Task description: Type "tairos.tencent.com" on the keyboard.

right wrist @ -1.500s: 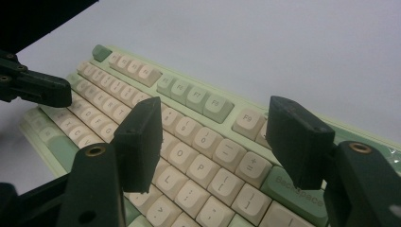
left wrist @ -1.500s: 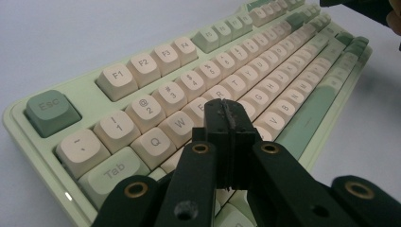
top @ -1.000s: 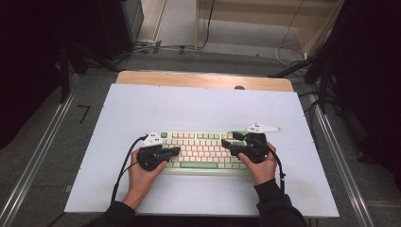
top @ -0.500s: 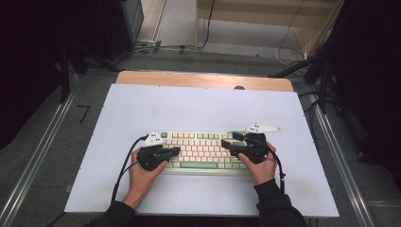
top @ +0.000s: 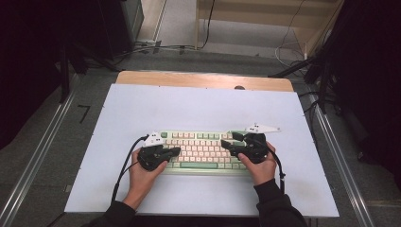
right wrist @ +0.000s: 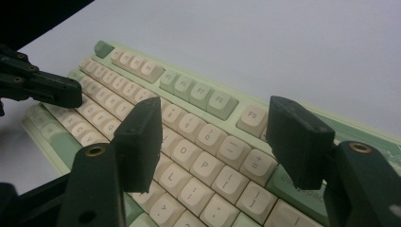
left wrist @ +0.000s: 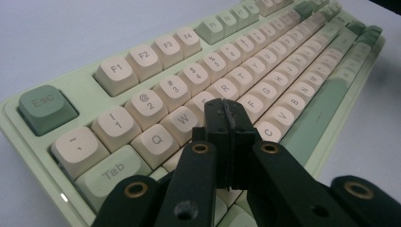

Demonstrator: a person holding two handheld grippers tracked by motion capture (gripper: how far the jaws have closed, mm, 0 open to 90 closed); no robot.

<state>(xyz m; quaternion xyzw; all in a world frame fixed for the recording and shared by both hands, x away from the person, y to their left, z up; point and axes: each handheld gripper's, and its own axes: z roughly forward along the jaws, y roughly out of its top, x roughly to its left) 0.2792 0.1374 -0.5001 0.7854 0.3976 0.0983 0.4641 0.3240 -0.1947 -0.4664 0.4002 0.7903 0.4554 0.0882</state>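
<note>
1. Left gripper [left wrist: 227,118]: jaws pressed together, nothing between them; tips over the keyboard's [top: 203,149] E/D keys.
2. Right gripper [right wrist: 213,142]: jaws apart, empty; poised above the O/P/L keys.
3. Keyboard: green-and-cream, flat on the white table [top: 198,106], near its front edge.
4. Risk: the wide-set right jaws would likely strike neighbouring keys if lowered.
5. Containers: none in sight.

Matt plastic keyboard [left wrist: 265,71] with smooth keycaps, matt black plastic tongs [right wrist: 215,137], smooth white tabletop [top: 198,106]
</note>
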